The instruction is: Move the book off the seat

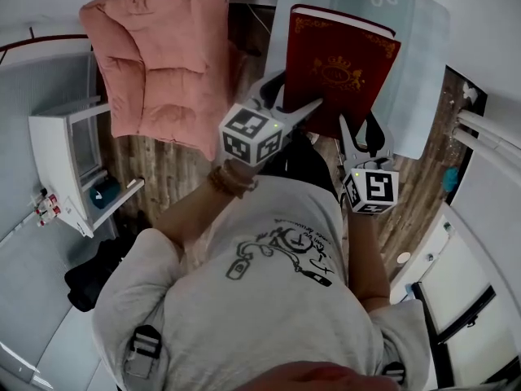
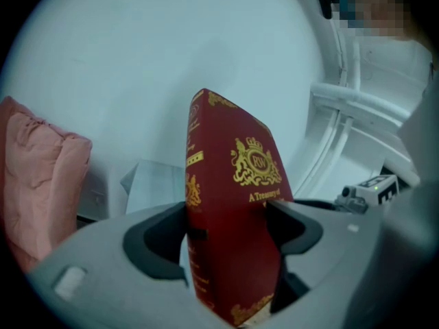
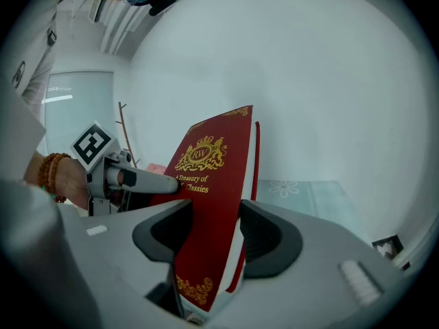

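A thick red book (image 1: 346,59) with gold print is held in the air by both grippers, above a pale blue cloth surface (image 1: 415,31) with a flower pattern. My left gripper (image 1: 299,94) is shut on the book's near left part, and its own view shows the book (image 2: 233,163) edge-on between the jaws of the left gripper (image 2: 230,232). My right gripper (image 1: 360,130) is shut on the book's near edge. In its view the book (image 3: 212,163) stands wedged in the right gripper (image 3: 216,235). The pink cushioned seat (image 1: 163,55) lies to the left, with nothing on it.
A white shelf unit (image 1: 69,149) stands at the left over the wooden floor (image 1: 163,173). A black bag (image 1: 102,271) lies on the floor near the person's left side. White rails (image 1: 488,137) run along the right.
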{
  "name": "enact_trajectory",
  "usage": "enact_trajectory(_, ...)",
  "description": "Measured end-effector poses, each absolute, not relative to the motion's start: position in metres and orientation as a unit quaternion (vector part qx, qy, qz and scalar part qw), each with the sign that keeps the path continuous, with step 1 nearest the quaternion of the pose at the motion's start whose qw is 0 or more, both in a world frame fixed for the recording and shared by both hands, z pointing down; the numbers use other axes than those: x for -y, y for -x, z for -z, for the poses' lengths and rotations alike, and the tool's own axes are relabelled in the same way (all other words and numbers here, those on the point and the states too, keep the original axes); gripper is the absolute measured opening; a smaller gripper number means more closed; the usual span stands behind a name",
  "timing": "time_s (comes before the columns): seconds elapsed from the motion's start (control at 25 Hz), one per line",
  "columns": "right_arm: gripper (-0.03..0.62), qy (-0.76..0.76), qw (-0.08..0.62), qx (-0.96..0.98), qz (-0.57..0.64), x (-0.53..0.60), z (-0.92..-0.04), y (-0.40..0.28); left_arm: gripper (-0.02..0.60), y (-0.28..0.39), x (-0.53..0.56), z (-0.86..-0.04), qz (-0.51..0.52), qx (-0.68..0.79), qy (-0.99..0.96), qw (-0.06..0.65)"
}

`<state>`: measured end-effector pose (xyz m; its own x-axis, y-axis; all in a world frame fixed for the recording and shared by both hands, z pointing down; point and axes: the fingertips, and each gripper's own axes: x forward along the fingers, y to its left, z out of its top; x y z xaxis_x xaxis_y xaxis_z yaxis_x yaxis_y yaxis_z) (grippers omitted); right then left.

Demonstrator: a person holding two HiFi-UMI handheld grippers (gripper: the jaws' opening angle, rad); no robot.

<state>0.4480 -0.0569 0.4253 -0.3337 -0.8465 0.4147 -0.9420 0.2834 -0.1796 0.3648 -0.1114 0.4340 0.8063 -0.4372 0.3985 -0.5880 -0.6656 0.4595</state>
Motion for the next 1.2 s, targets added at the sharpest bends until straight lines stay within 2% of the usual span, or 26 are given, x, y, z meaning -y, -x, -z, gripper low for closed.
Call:
enact_trajectory(0.72, 0.219, -0.547, 0.141, 0.776, -0.281, 0.088, -0.568, -0.448, 0.365, -0.363, 0.139, -0.584, -0.188, 0.283, -0.858, 0.386)
enact_trajectory(1.2, 0.219, -0.546, 0.148, 0.763, -0.312, 0.099, -0.63, -0.457, 0.368, -0.373, 0.152, -0.646, -0.221, 0.273, -0.845, 0.404)
